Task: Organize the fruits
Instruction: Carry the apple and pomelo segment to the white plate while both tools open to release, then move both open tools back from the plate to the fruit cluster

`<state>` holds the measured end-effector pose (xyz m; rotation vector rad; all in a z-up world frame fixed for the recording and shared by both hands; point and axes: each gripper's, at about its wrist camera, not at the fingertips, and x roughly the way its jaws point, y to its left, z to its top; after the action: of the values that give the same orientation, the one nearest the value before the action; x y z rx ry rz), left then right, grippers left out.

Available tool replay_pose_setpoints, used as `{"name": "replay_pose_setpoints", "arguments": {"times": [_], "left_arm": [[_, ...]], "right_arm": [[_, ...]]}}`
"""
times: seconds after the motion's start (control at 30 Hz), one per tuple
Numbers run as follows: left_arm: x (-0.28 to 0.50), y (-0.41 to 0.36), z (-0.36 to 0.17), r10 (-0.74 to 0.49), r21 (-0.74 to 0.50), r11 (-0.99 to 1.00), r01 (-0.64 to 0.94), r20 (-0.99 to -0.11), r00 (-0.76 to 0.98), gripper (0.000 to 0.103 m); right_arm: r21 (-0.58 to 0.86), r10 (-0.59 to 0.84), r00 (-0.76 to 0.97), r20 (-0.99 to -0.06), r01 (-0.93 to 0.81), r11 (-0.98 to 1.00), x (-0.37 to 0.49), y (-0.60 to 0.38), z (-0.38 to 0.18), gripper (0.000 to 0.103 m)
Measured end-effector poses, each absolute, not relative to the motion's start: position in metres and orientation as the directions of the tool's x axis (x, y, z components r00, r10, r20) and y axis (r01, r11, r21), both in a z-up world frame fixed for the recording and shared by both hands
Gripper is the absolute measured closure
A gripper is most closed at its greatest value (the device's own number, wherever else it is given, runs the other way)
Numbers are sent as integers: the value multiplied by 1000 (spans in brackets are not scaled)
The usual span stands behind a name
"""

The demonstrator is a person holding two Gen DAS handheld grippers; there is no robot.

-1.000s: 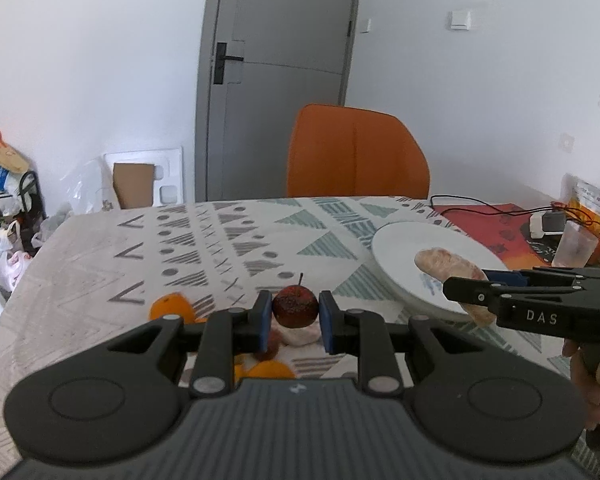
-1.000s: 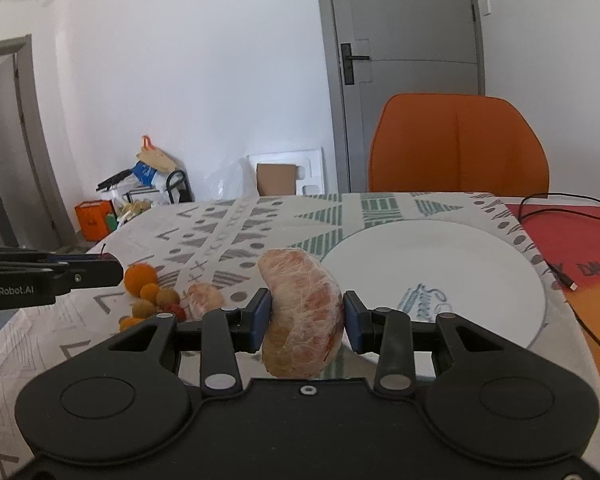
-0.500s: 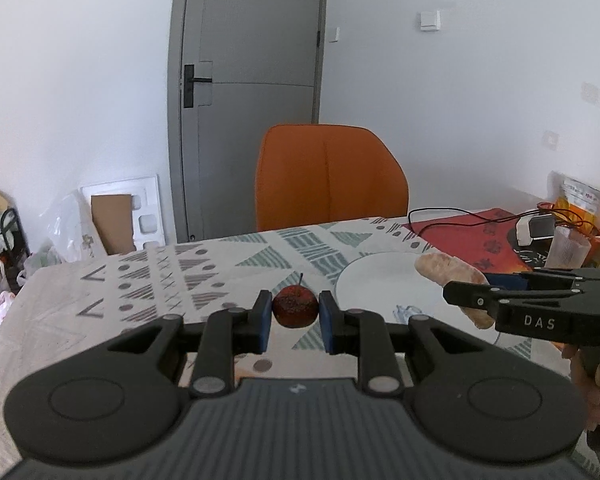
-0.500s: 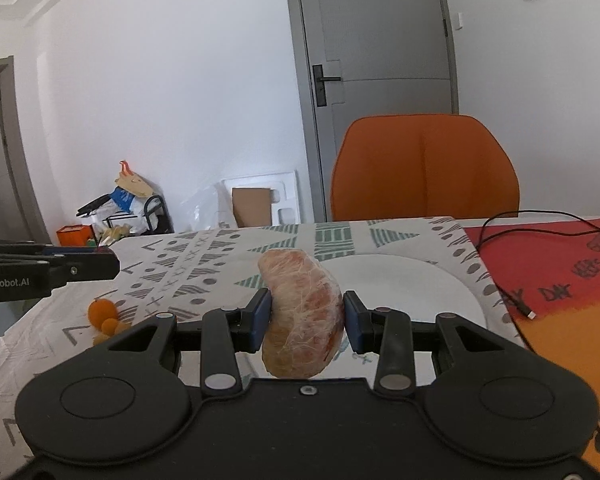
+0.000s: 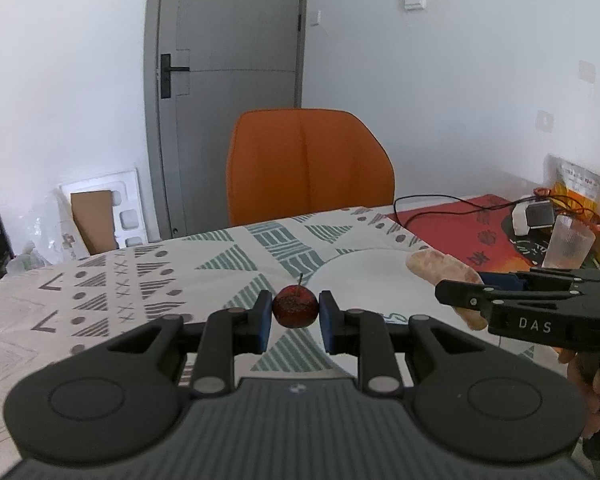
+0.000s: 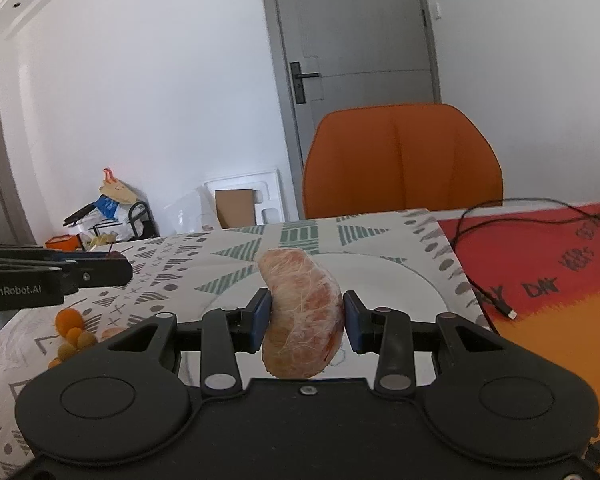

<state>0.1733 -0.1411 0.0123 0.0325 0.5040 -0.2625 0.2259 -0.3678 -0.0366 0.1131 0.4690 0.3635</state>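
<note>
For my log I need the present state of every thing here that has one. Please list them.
left claw: shut on small red fruit, lifted
right claw: shut on peeled citrus piece, lifted
white plate: bare where visible
door: closed

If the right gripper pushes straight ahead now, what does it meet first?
Probably the white plate, just ahead and below the right gripper and its pomelo segment; farther on, the orange chair. Depth is unclear.
</note>
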Motion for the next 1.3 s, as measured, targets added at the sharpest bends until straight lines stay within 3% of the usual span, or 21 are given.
{"name": "replay_pose_setpoints", "arguments": {"times": [0.53,0.67,0.97,1.2,1.3], "left_arm": [[216,-183,-19,-319,-58,937,343,-539,779,80],[223,-192,-24,-337,-56,928,368,-550,765,80],[235,-202,-25,-336,-56,928,367,-552,763,79],[231,-187,-15,-284,-63,951,301,-554,782,73],[224,-177,-10,-258,-69,962,266,-557,789,59]], "right_arm": [[135,236,849,-473,-195,972,242,-380,-63,65],[194,244,864,-440,-173,966,240,-392,-58,50],[163,244,870,-429,-190,968,235,-387,-53,42],[175,249,858,-449,-188,966,240,-387,-57,40],[185,262,852,-453,-197,963,239,-385,-57,37]]}}
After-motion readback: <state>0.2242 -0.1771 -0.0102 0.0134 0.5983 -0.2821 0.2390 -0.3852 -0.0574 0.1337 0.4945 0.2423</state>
